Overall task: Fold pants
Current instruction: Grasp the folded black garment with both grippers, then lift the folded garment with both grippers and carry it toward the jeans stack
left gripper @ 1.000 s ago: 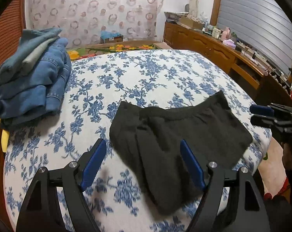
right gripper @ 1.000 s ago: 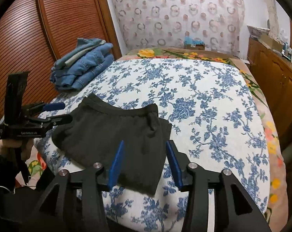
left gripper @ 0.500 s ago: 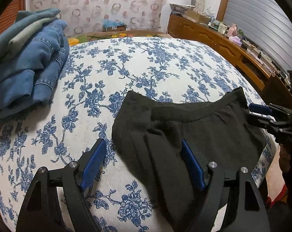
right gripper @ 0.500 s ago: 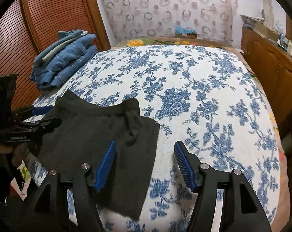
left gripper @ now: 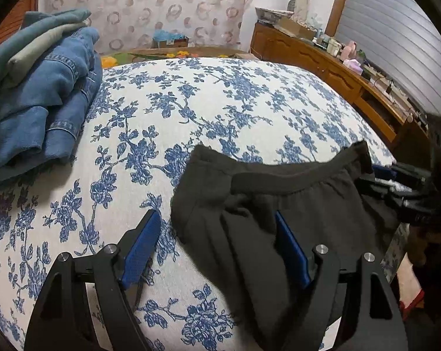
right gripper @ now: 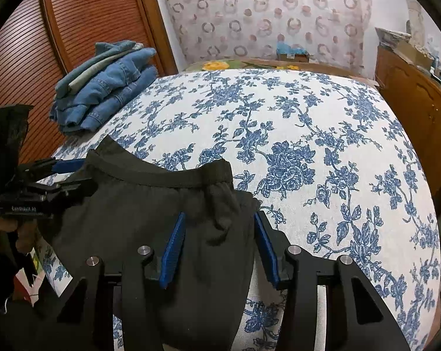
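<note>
Black pants [left gripper: 293,204] lie partly folded at the bed [left gripper: 220,111] edge, waistband away from the cameras.
Left claw [left gripper: 217,245] and right claw [right gripper: 217,242] both wide, straddling cloth, gripping nothing. Risk: closing on one layer only, so the fold slips apart.

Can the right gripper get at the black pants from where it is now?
Probably yes. The right gripper is open, its blue pads either side of the bunched edge of the black pants below the waistband, with nothing between. Whether the pads touch the cloth cannot be told.
</note>
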The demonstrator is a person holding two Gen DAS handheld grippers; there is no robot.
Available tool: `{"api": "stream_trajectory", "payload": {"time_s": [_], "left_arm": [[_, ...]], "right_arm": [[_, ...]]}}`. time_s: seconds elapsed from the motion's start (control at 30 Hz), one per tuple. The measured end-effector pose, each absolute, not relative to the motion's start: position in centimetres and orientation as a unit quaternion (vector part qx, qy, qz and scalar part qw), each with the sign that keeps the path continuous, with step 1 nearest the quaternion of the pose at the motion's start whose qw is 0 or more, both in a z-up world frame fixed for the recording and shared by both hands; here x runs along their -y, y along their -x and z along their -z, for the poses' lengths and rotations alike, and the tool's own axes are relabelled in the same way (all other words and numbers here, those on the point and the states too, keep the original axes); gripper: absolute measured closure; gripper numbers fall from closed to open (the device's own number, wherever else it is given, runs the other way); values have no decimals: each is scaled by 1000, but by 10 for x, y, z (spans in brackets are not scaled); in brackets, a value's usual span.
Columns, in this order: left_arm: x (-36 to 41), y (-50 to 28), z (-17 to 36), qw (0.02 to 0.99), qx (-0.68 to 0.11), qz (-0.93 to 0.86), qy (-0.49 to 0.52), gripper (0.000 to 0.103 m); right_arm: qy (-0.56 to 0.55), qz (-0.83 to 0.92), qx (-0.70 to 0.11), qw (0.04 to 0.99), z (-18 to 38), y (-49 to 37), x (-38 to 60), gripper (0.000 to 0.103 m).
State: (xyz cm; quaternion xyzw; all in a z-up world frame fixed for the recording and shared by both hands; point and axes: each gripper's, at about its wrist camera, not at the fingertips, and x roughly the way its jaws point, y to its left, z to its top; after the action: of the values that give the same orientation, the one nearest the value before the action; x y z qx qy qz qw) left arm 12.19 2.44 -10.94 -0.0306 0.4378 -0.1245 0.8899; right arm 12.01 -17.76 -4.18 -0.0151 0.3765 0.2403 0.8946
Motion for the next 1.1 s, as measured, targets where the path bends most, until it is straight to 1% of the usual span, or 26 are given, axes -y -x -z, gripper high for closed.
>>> {"api": "stream_trajectory", "payload": {"time_s": [0.27,0.37,0.43,0.47,0.53,0.57,0.63,0.67,0.7,0.73,0.83,1.1], "left_arm": [[-31,-133,108,887,-439,130,57,24],[-32,-134,109,887,-438,131,65,28],[-30,-134,109,886,-436,138,69,38],[-30,-134,109,886,-435,142,71,41],[-27,-134,109,886,-434,148,72,54],[-26,-134,108,886,-433,151,72,58],[-23,-132,107,886,-429,160,71,72],[-22,-130,106,888,-426,161,69,75],[-20,-129,104,889,-423,160,64,79],[-17,-127,101,892,-419,159,58,82],[-13,-119,90,899,-402,164,51,86],[-4,-100,53,919,-353,172,30,91]], "right_arm": [[15,-236,-358,903,46,-111,176,54],[-1,-238,-358,903,46,-111,182,59],[-7,-236,-357,904,46,-111,185,64],[-8,-234,-357,904,46,-110,185,65],[-11,-232,-357,905,46,-110,186,73],[-15,-234,-357,904,45,-109,186,75],[-24,-234,-358,903,45,-110,188,81],[-27,-237,-360,902,46,-110,189,82],[-28,-237,-360,902,45,-110,189,87],[-28,-240,-362,900,45,-110,188,90],[-24,-240,-363,900,43,-108,186,94],[-16,-246,-322,914,14,-92,185,96]]}}
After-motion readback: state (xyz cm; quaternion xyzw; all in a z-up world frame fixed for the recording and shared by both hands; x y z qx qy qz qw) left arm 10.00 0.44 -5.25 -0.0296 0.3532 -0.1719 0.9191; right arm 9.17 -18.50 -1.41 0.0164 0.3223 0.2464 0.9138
